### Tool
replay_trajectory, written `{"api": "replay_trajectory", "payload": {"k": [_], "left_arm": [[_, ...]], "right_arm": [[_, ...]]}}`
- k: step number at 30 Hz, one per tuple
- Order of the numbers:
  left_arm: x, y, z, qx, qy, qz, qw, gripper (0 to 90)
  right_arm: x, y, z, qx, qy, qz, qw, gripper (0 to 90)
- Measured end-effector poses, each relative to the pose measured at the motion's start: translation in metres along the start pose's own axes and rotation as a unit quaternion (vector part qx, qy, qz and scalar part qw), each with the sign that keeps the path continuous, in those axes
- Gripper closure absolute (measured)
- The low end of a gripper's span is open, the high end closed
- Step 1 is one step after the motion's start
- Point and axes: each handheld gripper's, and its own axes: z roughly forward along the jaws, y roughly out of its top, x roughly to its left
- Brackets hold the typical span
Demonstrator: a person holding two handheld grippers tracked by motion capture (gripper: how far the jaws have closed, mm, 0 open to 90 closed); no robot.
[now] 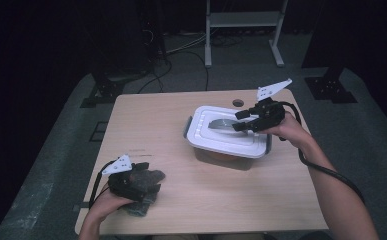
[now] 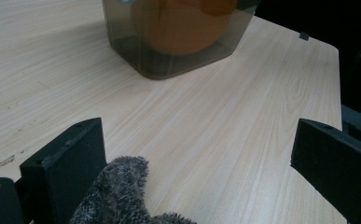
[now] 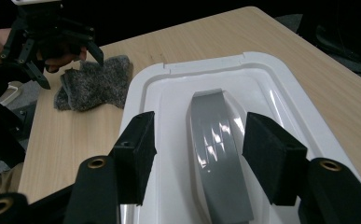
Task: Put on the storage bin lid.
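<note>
Two hand-held grippers work apart: the right one (image 1: 242,121) hangs released, jaws straddling the lid's grey handle (image 3: 215,144) on the box (image 1: 228,131) at the counter's (image 1: 221,195) 2 o'clock. Closing off-centre could skid the lid. The left (image 1: 143,176) sits released beside the cloth (image 1: 148,192) at 7 o'clock.

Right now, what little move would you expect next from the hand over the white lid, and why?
Probably lifting the right gripper clear. Its jaws stand open on either side of the grey handle without pressing it, and the lid already sits on the box.
</note>
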Motion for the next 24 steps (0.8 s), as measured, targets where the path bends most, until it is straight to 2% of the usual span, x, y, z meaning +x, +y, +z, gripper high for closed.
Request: {"api": "replay_trajectory", "payload": {"k": [24], "left_arm": [[-0.001,0.000,0.002,0.001,-0.001,0.000,1.0000,2.3]], "right_arm": [[0.012,-0.026,-0.042,-0.013,-0.030,0.018,0.9993,37.0]]}}
